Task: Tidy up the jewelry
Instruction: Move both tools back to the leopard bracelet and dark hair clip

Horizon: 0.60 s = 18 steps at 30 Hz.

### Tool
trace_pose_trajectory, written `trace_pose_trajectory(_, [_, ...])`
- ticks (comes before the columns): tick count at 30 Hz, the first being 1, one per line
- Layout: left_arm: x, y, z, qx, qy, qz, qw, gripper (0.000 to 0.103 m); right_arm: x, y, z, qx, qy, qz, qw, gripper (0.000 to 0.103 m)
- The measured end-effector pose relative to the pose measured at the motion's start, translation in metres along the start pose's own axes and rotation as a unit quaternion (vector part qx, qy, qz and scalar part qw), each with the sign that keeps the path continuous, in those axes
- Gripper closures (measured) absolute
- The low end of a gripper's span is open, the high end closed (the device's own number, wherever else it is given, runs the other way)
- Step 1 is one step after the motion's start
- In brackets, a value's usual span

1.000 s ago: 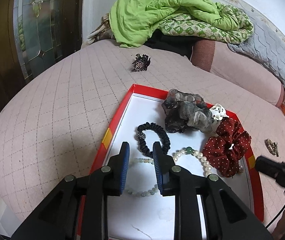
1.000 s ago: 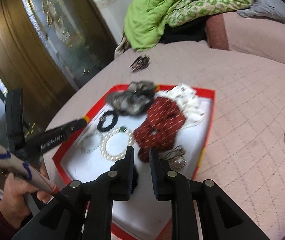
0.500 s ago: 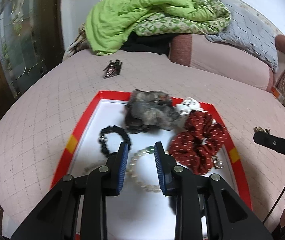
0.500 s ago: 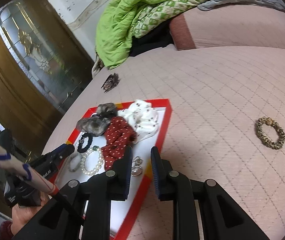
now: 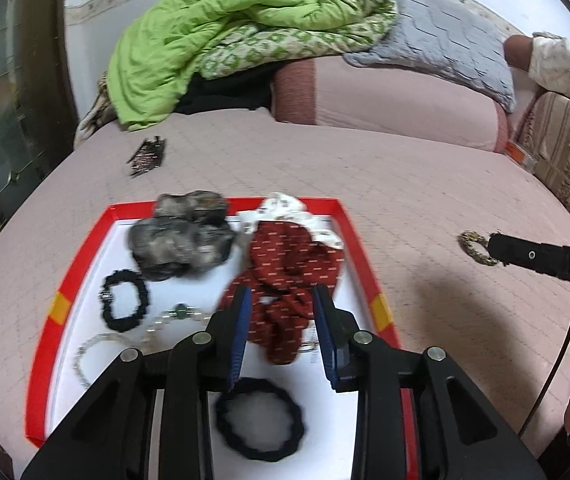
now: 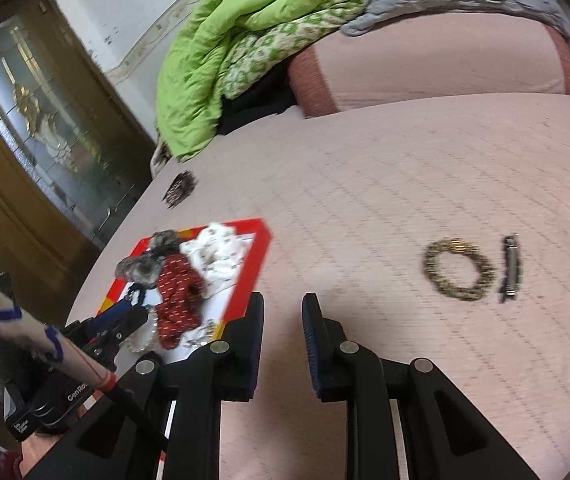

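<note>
Right claw (image 6: 283, 344) slightly spread, empty, facing gold bracelet (image 6: 458, 269) on bed (image 6: 405, 168): light, stiff ring; pinch across 1 rim edge. Left claw (image 5: 281, 332) jaws just opening, empty.

Soft, even daylight is filling both fisheye views; motion blur is smearing the jewelry, and dark vignetting is curving the edges.

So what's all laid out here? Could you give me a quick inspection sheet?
Surface: pink quilted bed cover.
Job's things: red-rimmed tray holding scrunchies, bead bracelets and a black hair tie; gold bracelet and hair clip lying outside it.
Clutter: dark hair claw beyond the tray.
Tongs: left tongs just been opening, over the tray, empty; right tongs open, empty.
Cables: black cable.
Surroundings: green quilt, glass door.
</note>
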<state>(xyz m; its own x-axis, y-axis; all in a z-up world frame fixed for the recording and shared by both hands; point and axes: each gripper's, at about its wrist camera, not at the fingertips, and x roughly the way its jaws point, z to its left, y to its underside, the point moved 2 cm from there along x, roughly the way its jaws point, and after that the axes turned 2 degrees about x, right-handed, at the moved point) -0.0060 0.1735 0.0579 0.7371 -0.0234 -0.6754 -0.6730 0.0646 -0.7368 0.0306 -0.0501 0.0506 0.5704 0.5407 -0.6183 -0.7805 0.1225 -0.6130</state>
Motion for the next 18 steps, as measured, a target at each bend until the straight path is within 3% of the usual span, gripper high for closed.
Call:
trace_pose_trajectory(11, [0.008, -0.001, -0.036, 0.014, 0.021, 0.009, 0.9996, 0.073, -0.040, -0.010, -0.064, 0.043, 0.036, -0.029, 0.998, 0.081])
trace_pose_trajectory(18, [0.006, -0.004, -0.075, 0.031, 0.057, 0.010, 0.9978, 0.072, -0.068, -0.019, -0.115, 0.090, 0.072, -0.056, 0.992, 0.080])
